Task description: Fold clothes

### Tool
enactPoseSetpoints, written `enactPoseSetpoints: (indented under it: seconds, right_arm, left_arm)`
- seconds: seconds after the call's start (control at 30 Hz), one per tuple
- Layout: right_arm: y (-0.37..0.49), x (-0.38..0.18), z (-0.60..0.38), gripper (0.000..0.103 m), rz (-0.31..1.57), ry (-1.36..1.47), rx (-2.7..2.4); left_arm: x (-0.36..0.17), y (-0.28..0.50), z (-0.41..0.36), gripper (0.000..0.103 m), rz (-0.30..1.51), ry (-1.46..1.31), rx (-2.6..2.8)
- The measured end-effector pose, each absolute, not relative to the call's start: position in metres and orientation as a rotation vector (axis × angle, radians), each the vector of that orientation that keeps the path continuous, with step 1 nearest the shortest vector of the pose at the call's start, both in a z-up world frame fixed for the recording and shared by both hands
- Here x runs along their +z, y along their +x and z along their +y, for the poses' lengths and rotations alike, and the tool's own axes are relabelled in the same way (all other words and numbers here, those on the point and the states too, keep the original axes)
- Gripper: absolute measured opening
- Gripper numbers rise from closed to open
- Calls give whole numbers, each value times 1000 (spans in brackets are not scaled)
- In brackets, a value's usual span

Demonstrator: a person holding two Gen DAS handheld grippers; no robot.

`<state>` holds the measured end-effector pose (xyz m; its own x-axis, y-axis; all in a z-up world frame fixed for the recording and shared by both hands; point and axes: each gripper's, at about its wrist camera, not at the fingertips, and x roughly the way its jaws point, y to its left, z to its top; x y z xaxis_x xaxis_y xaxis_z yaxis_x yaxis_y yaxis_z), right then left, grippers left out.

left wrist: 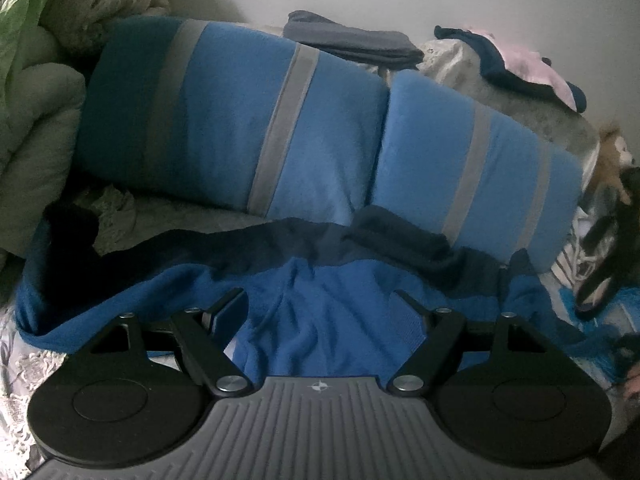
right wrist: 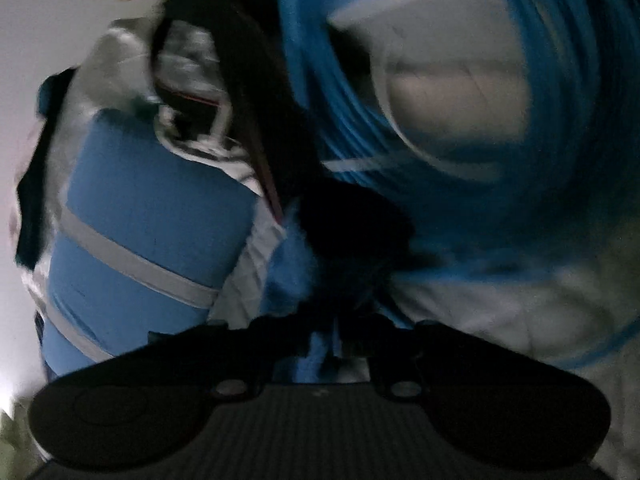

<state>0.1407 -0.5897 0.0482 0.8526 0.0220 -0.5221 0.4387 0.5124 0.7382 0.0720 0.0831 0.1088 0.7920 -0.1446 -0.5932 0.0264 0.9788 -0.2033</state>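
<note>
Blue garment (left wrist: 320, 320) lies rumpled in front of the blue striped bolster (left wrist: 280, 120), spreading between the left gripper (left wrist: 320, 312)'s wide-spread jaws. Right gripper (right wrist: 340, 320)'s jaws are pressed together, pinching blue cloth beside that bolster.

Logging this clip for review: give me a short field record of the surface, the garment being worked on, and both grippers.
surface: bed with patterned cover
garment: blue garment, navy band along far edge, spread and rumpled
behind garment: blue pillows with grey stripes
left gripper: open, over the garment, pads not pressing
right gripper: shut; view dark and blurred, blue fabric at the tips, hold unclear
fold: not yet made
</note>
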Motion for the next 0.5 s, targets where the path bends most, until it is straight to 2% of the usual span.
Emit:
enactPoseSetpoints:
  seconds: [0.3, 0.5]
  right_arm:
    - [98, 164, -648, 9, 357, 678, -348]
    - [73, 150, -677, 9, 434, 669, -473]
  left_arm:
    - [104, 78, 85, 77, 653, -226, -128]
    - [93, 82, 77, 77, 679, -267, -161]
